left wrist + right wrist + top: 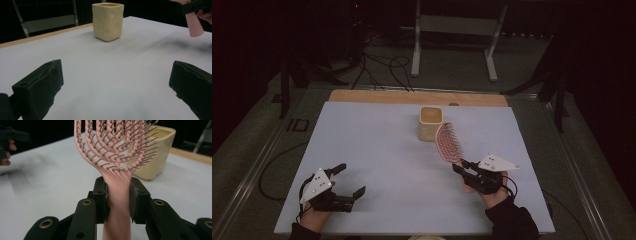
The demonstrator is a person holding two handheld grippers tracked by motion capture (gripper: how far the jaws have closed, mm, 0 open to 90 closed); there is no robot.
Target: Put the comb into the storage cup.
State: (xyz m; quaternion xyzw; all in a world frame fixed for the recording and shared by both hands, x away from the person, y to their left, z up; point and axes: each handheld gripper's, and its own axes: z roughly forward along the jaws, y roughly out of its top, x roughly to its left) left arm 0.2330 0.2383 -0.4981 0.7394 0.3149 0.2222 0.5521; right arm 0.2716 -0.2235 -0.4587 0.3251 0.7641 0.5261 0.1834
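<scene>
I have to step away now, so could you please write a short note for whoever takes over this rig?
Right tongs: shut on the handle of the pink hairbrush, held clear of the table, bristled head toward the cup.
Left tongs: open, holding nothing, near the front left of the white table.
Yellow cup: upright at the far middle of the table, just beyond the brush head.
Done: brush picked up.
Left: probably standing the brush in the cup, then letting go.
</scene>
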